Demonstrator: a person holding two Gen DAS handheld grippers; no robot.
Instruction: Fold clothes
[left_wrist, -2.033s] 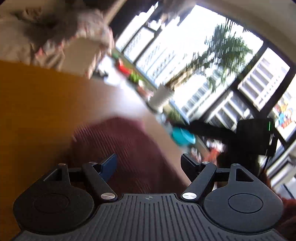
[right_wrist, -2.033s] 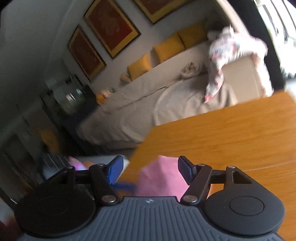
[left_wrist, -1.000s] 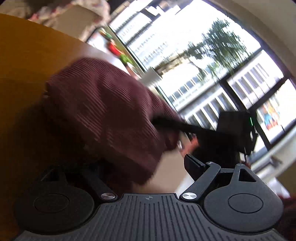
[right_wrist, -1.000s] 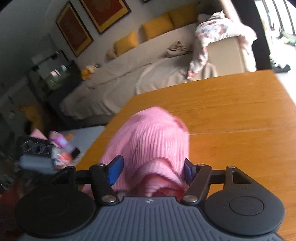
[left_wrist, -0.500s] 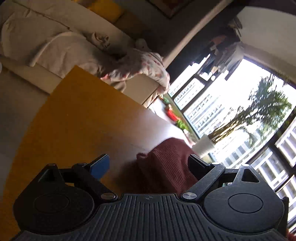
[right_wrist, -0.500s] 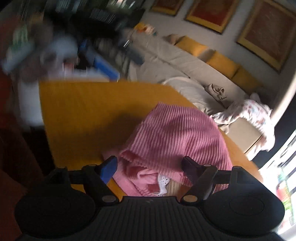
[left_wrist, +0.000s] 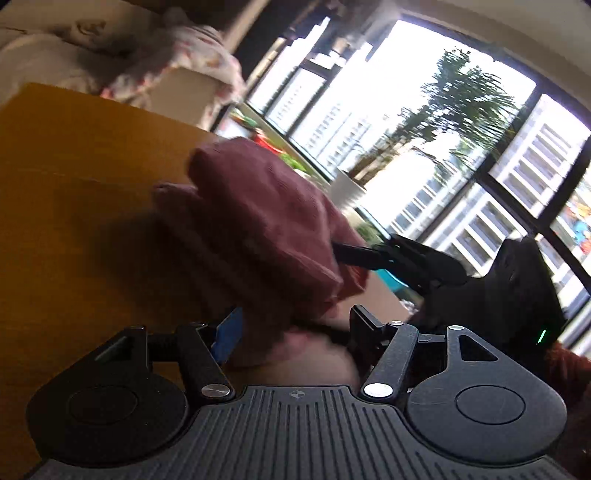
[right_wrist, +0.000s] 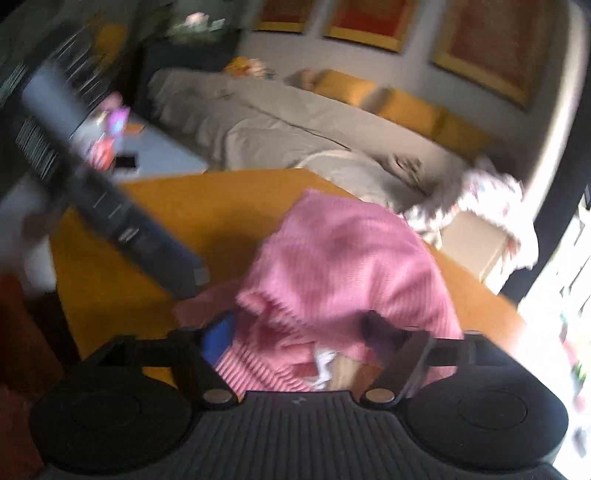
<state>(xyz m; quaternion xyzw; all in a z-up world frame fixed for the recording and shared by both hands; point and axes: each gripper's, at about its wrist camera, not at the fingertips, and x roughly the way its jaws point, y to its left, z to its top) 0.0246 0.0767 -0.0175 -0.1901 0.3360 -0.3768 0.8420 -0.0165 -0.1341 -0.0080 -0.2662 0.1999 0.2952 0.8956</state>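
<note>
Left claw: left gripper (left_wrist: 293, 328) has its fingers spread apart with the garment's near edge bunched in the gap, blue pad on the left finger; no sign it's squeezing anything
Garment, left view: the ribbed knit top (left_wrist: 258, 221) looks dark maroon here since it's backlit; it's heaped on the wooden table (left_wrist: 74, 192), right near the table's window-side edge
Other claw, seen from the left: right gripper (left_wrist: 347, 253) comes in from the right, its tip pressed against the side of the heap; the tip is too hidden to say whether it's pinching
Background, left view: big windows (left_wrist: 424, 122) with a palm outside, a floral cloth (left_wrist: 177, 62) draped over the sofa end
Right claw, own view: right gripper (right_wrist: 299, 332) also has fingers apart, pink fabric lying between and over them; pretty blurry, so can't tell if there's any actual grip
Garment, right view: same top (right_wrist: 347, 266) shows up pink, crumpled in a mound on the table (right_wrist: 118, 280), a white label visible at the near edge
Left claw, seen from the right: a dark blurred bar (right_wrist: 110, 206) reaching in from upper left, its end just beside the fabric
Background, right view: grey sofa (right_wrist: 277, 129) with yellow cushions (right_wrist: 406, 107), framed pictures above
</note>
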